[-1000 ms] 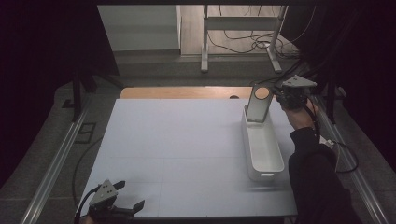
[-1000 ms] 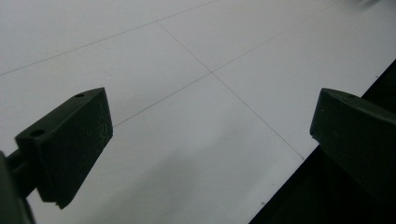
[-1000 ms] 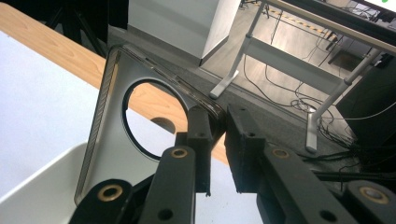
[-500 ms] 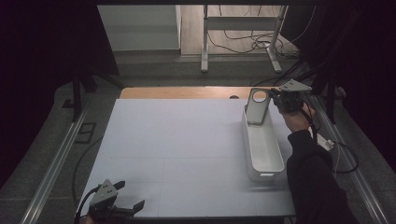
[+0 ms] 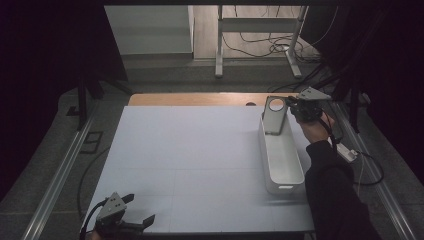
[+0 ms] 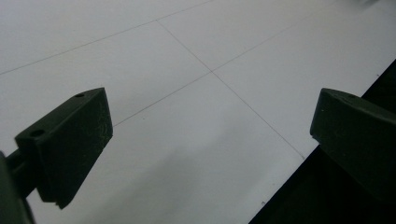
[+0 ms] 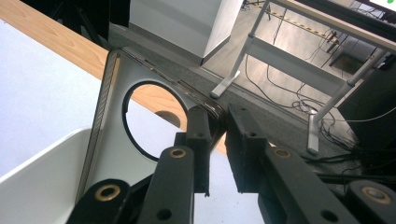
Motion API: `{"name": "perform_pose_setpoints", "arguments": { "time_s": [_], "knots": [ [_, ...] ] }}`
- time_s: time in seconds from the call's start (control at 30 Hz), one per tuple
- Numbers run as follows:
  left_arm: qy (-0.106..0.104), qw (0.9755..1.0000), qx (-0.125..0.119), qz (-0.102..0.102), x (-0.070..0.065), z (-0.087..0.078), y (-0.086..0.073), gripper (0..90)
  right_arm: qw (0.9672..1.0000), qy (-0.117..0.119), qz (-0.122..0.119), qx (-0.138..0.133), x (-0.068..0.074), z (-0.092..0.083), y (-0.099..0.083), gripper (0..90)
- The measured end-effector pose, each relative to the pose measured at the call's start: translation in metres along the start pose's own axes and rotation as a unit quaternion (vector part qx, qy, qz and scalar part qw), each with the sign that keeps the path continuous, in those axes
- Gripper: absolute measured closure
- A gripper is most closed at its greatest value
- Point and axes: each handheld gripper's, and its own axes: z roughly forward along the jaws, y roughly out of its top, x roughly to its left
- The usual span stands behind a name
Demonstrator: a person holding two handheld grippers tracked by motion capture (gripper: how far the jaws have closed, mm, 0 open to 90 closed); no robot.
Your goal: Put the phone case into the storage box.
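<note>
A grey flat lid (image 5: 274,124) with a round hole stands nearly upright in the far end of a long white bin (image 5: 299,172) at the table's right side. My right gripper (image 5: 290,106) is shut on the lid's upper right edge. In the right gripper view the jaws (image 7: 217,126) pinch the lid's rounded rim (image 7: 109,140) above the bin's wall (image 7: 42,182). At the front left corner of the white table (image 5: 190,150), my left gripper (image 5: 146,223) lies low and open. In the left gripper view, nothing lies between its jaws (image 6: 210,130).
A wooden strip (image 5: 200,99) runs along the table's far edge. Beyond it on the floor are a metal desk frame (image 5: 260,30) and cables. A power strip (image 5: 347,151) lies to the right of the table. The person's dark sleeve (image 5: 335,200) reaches along the bin's right side.
The right gripper has shifted slightly left and down with the lid, and the lid has turned a little so its hole faces the camera more. The left gripper has not moved.
</note>
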Motion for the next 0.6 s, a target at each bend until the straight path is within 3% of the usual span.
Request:
{"name": "perform_pose_setpoints", "arguments": {
  "time_s": [0.6],
  "knots": [
    [0.000,1.0000,0.001,0.001,-0.0002,0.0001,0.0001,0.1,0.9999,0.004,0.010,0.001,0.0032,-0.0018,0.0029,70.0]
  ]
}}
